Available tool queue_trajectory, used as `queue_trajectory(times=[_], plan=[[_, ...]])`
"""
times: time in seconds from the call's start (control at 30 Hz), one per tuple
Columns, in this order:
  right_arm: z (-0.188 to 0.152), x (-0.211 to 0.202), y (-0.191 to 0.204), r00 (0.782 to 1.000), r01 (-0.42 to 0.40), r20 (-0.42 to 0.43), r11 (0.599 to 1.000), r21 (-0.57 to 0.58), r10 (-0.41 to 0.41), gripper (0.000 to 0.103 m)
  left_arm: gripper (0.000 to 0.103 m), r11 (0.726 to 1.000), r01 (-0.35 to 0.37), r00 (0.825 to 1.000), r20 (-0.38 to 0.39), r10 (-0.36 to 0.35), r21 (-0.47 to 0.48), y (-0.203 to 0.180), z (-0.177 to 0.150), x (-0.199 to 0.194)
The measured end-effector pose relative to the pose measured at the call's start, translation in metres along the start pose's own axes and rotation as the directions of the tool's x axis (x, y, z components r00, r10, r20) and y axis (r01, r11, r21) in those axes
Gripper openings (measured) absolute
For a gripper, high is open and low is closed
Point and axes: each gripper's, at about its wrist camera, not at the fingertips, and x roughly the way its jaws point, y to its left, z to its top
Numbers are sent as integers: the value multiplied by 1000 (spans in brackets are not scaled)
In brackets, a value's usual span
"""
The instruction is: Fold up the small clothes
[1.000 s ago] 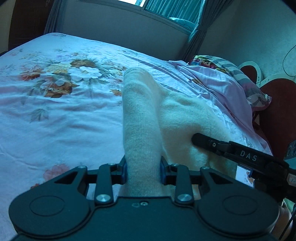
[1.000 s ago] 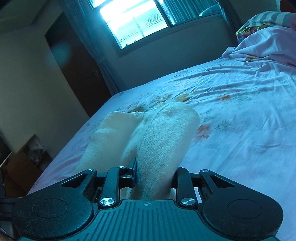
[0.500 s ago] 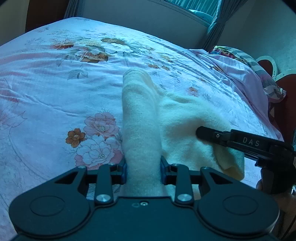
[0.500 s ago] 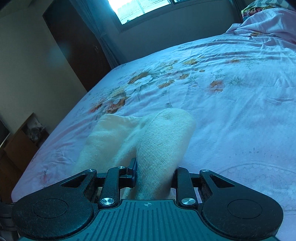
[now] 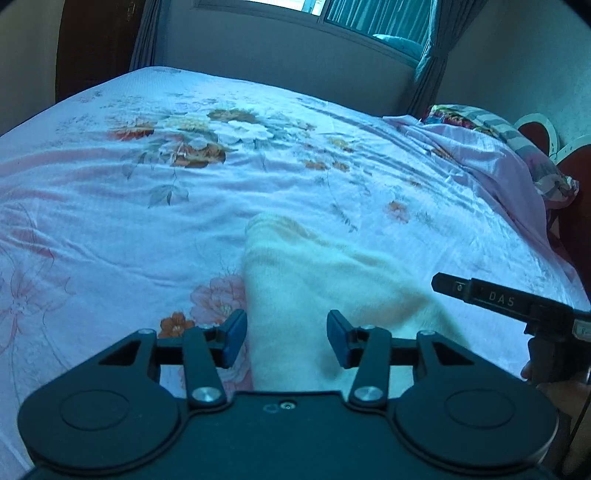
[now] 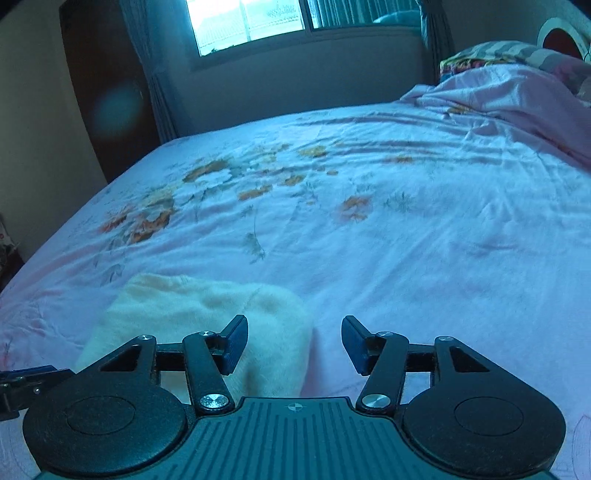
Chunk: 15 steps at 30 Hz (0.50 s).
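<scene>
A small cream knitted garment (image 5: 295,280) lies folded on the floral bedsheet (image 5: 147,206). My left gripper (image 5: 286,338) is just above its near end. Its jaws are opening, the cloth still lies between the blue pads, and a gap shows on each side. In the right wrist view the same garment (image 6: 207,310) lies low on the left. My right gripper (image 6: 293,343) is opening too; the garment's right end sits by the left pad (image 6: 234,341) and bare sheet fills the rest of the gap. The right gripper's black finger (image 5: 480,293) shows at the right of the left wrist view.
A crumpled pink blanket (image 6: 509,99) and striped pillow (image 5: 491,125) lie at the head of the bed on the right. A window (image 6: 251,22) with curtains is behind the bed, a dark door (image 6: 96,92) at the left. A hand (image 5: 561,387) holds the right gripper.
Both grippers let go of the raised cream cloth and their jaws spread. The garment dropped flat onto the sheet. Both hands sank toward the bed.
</scene>
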Motion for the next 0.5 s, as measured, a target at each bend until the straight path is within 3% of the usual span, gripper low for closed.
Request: queue_trajectory(times=[0.1,0.17,0.2,0.3,0.4,0.5], plan=[[11,0,13,999,-42,30,999,-23,43,56,45,1000,16,1000,-1,-16,27,-11,15,14],[10,8,25,998,-66,4,995,-71,66,39,45,999,22,999,-31,-21,28,-16,18,32],[8,16,30,997,-74,-27,993,-96,72,37,45,999,24,998,-59,-23,21,-17,18,44],[-8,52,32,991,-27,-133,987,-157,6,37,44,999,-35,994,-105,37,25,-15,15,74],[-9,69,20,988,-22,-157,992,-120,3,38,44,998,-60,992,-112,61,16,-10,18,84],[-1,58,22,990,-17,-140,993,-119,1,38,44,999,-53,993,-105,52,-6,-5,20,72]])
